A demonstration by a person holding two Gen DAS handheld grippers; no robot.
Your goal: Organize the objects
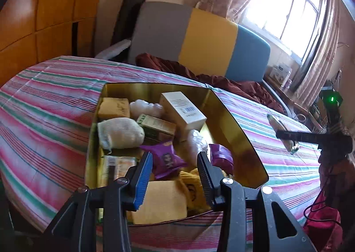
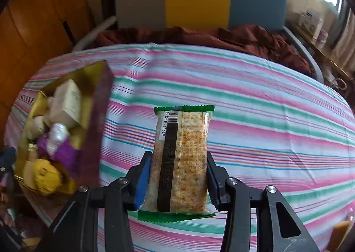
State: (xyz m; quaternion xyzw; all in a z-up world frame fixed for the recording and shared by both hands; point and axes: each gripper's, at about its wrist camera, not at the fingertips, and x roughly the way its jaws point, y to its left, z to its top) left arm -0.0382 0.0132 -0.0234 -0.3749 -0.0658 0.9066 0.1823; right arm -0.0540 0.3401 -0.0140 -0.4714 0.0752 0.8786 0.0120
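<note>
**Bed, box and held packet**

Bedsheet (image 2: 255, 101), striped pink and green, lies under everything. On it at my left sits the gold box (image 1: 241, 132), filled with a white carton (image 1: 184, 110), a mesh pouch (image 1: 121, 133) and purple sachets (image 1: 165, 160). My left claw (image 1: 175, 176) hangs over the box's near end, jaws narrowly apart with nothing between them. My right claw (image 2: 179, 182) is clamped on a cracker packet (image 2: 182, 158), green-edged, held above the sheet, right of the box.
</note>
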